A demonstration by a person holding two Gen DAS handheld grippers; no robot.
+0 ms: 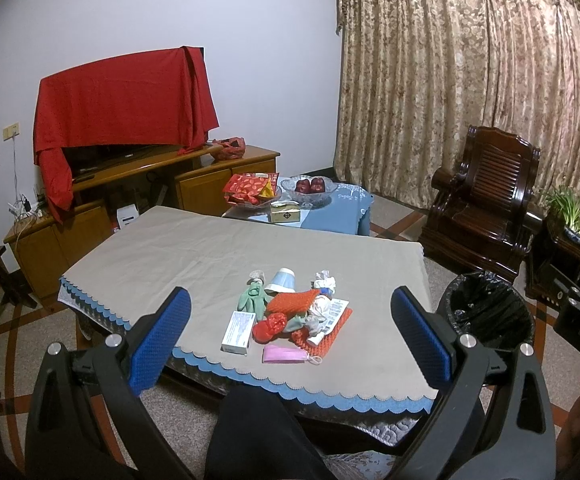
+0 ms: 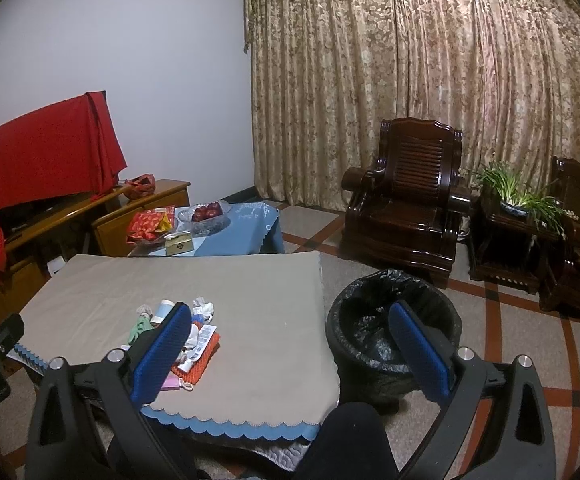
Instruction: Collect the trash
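A pile of trash (image 1: 290, 312) lies near the front of the beige-clothed table (image 1: 209, 248): a white box (image 1: 237, 332), a pink face mask (image 1: 285, 354), green gloves (image 1: 254, 298), a paper cup (image 1: 283, 280), crumpled tissue (image 1: 324, 280) and red netting (image 1: 292, 300). A bin with a black liner (image 1: 486, 312) stands on the floor right of the table; it also shows in the right wrist view (image 2: 390, 320). My left gripper (image 1: 290, 332) is open and empty, held back from the pile. My right gripper (image 2: 290, 340) is open and empty, between the pile (image 2: 185, 340) and the bin.
A low blue-clothed table (image 1: 330, 212) behind holds a fruit bowl (image 1: 310, 190), red snack packets (image 1: 249, 188) and a tissue box (image 1: 285, 214). A wooden TV cabinet (image 1: 129, 192) stands at left. Dark wooden armchairs (image 2: 406, 200) and a plant (image 2: 514, 196) stand at right.
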